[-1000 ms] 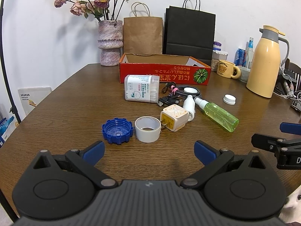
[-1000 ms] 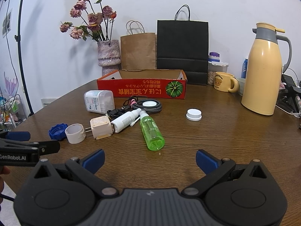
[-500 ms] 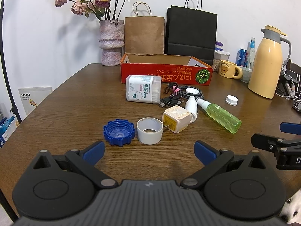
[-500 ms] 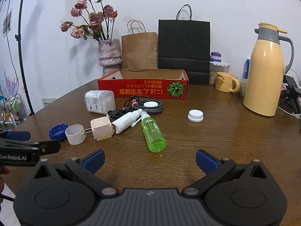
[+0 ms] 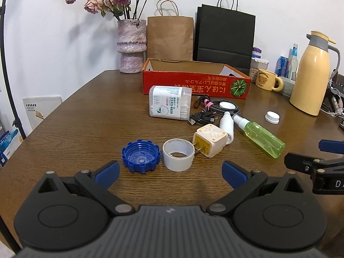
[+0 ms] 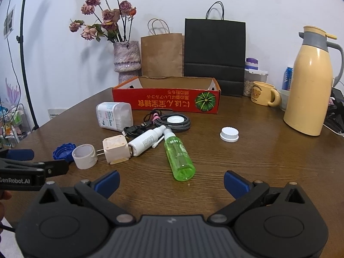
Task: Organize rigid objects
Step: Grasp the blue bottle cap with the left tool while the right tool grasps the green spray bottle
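Observation:
On the brown table lie a blue cap (image 5: 140, 159), a white tape roll (image 5: 178, 157), a cream plug adapter (image 5: 209, 140), a white spray bottle (image 5: 228, 125), a green bottle (image 5: 263, 140), a cotton-swab box (image 5: 169, 102), coiled cables (image 5: 211, 107) and a white cap (image 5: 272, 117). A red open box (image 5: 195, 83) stands behind them. My left gripper (image 5: 169, 171) is open and empty, just short of the blue cap and tape roll. My right gripper (image 6: 171, 179) is open and empty, just short of the green bottle (image 6: 179, 157).
A vase of flowers (image 5: 131, 45), a brown paper bag (image 5: 169, 37) and a black bag (image 5: 223, 36) stand at the back. A yellow thermos (image 5: 311, 73), a bear mug (image 5: 266, 82) and cans stand at the right. The table edge curves on the left.
Both grippers have edged slightly forward and up; the objects sit a little lower in view. Nothing was grasped or moved.

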Demonstrator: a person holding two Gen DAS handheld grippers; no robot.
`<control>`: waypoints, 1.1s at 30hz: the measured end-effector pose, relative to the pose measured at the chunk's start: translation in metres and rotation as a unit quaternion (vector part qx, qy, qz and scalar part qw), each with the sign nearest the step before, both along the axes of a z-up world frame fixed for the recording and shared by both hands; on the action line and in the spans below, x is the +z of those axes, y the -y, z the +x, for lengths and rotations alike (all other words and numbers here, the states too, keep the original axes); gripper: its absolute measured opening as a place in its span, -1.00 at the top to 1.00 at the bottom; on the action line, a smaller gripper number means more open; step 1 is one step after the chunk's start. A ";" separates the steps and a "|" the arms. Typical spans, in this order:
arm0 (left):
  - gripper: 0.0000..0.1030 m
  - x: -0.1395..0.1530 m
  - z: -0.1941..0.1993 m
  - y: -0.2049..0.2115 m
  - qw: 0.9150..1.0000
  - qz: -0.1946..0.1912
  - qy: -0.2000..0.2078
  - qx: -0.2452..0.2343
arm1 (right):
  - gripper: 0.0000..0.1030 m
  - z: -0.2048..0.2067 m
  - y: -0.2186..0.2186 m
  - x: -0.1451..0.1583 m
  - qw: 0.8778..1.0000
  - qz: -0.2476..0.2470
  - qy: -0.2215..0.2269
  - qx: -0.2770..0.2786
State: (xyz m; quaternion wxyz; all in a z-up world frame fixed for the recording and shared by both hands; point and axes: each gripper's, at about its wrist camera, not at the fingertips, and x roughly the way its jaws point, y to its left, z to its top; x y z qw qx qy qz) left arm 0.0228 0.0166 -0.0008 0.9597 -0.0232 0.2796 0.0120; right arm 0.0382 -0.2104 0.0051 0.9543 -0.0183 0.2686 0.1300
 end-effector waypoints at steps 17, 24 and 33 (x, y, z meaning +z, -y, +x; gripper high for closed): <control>-1.00 -0.003 0.034 -0.011 1.000 -0.003 -0.020 0.012 | -1.00 0.046 -0.014 -0.001 0.999 -0.012 -0.032 0.007; -1.00 -0.004 0.043 -0.010 0.999 -0.003 -0.029 0.014 | -1.00 0.057 -0.010 -0.002 0.999 -0.021 -0.036 -0.001; -1.00 -0.005 0.052 -0.015 0.999 0.003 -0.039 0.024 | -1.00 0.074 -0.011 -0.007 0.999 -0.018 -0.048 0.003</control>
